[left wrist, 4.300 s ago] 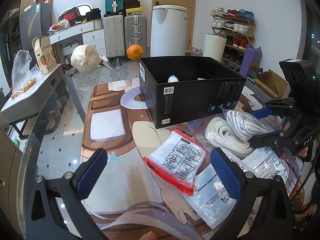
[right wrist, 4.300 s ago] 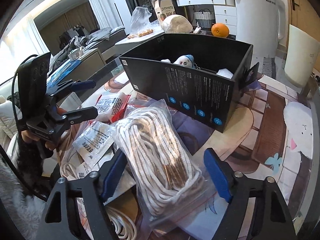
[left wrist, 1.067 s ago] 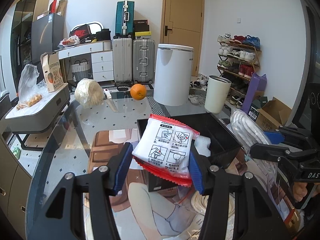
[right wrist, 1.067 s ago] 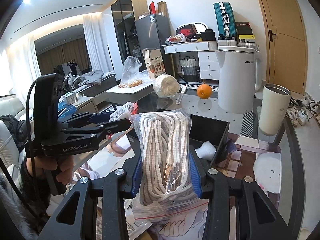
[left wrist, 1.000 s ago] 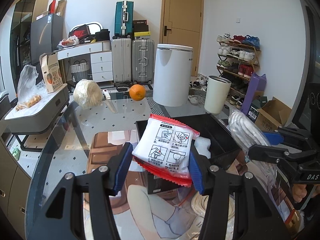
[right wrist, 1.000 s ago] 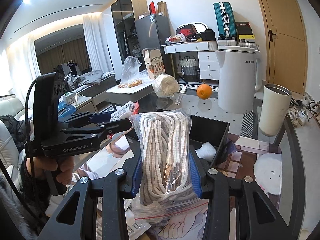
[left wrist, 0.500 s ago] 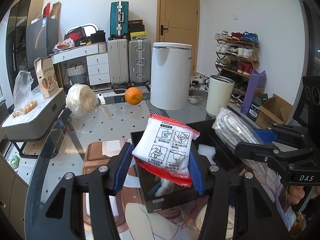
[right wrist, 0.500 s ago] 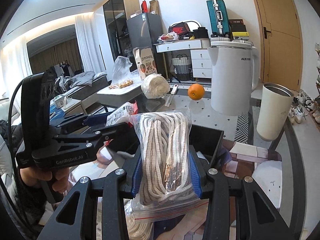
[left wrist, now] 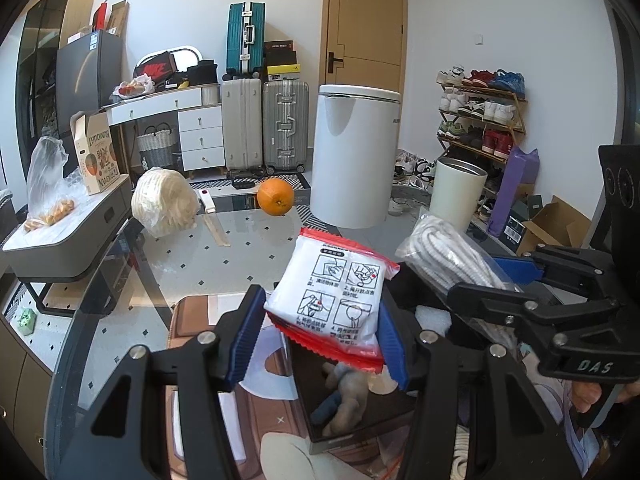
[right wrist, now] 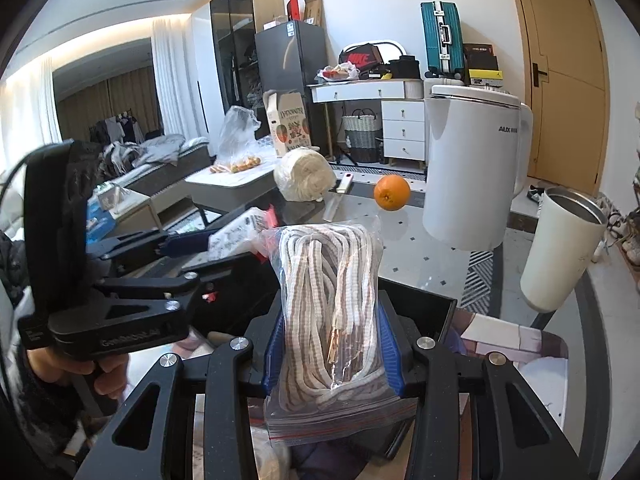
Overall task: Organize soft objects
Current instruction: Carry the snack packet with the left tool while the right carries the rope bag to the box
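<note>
My left gripper [left wrist: 318, 334] is shut on a white packet with red edges and printed pictograms [left wrist: 334, 294], held above the open black box [left wrist: 360, 412]. A plush toy [left wrist: 346, 394] lies inside the box. My right gripper [right wrist: 330, 350] is shut on a clear zip bag of striped white rope [right wrist: 330, 300], also over the box [right wrist: 416, 304]. Each gripper shows in the other's view: the right one with the rope bag [left wrist: 444, 254] at the right, the left one with the packet [right wrist: 236, 236] at the left.
On the glass table beyond the box sit an orange [left wrist: 275, 197], a bagged white bundle [left wrist: 164, 208] and a knife [left wrist: 210, 216]. A white bin [left wrist: 354, 156] and a cream tumbler [right wrist: 560, 248] stand behind. More bags lie below near the box.
Both grippers, open over the items on the table 4.3 s ago, have closed on the packet and the rope bag, lifted them and carried them forward over the black box.
</note>
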Demonstrator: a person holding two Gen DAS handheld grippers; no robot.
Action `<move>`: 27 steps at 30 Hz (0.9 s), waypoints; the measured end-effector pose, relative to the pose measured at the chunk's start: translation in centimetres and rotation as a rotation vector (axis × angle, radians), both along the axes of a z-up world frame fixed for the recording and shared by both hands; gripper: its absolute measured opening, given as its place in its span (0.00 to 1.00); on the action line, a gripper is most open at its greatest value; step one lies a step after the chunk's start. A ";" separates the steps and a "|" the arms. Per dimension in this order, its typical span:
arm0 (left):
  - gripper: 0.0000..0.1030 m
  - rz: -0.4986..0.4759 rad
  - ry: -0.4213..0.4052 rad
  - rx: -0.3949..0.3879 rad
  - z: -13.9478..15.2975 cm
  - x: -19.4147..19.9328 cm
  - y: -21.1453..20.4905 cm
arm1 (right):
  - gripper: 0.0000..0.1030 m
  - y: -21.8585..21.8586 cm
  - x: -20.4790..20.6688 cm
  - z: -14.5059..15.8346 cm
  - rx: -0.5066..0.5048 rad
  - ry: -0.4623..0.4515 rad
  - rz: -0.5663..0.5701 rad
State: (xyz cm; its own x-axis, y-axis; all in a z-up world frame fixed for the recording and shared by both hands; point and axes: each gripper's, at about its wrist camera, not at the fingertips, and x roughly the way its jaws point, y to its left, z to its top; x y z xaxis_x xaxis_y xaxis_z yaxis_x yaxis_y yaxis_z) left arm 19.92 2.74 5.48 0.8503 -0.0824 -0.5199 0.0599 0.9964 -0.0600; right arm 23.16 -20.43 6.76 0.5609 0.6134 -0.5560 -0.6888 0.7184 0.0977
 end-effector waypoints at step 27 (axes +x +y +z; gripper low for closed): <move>0.52 0.027 -0.009 -0.013 -0.2 -0.4 1.0 | 0.40 3.1 1.9 -2.4 -0.169 -0.051 0.053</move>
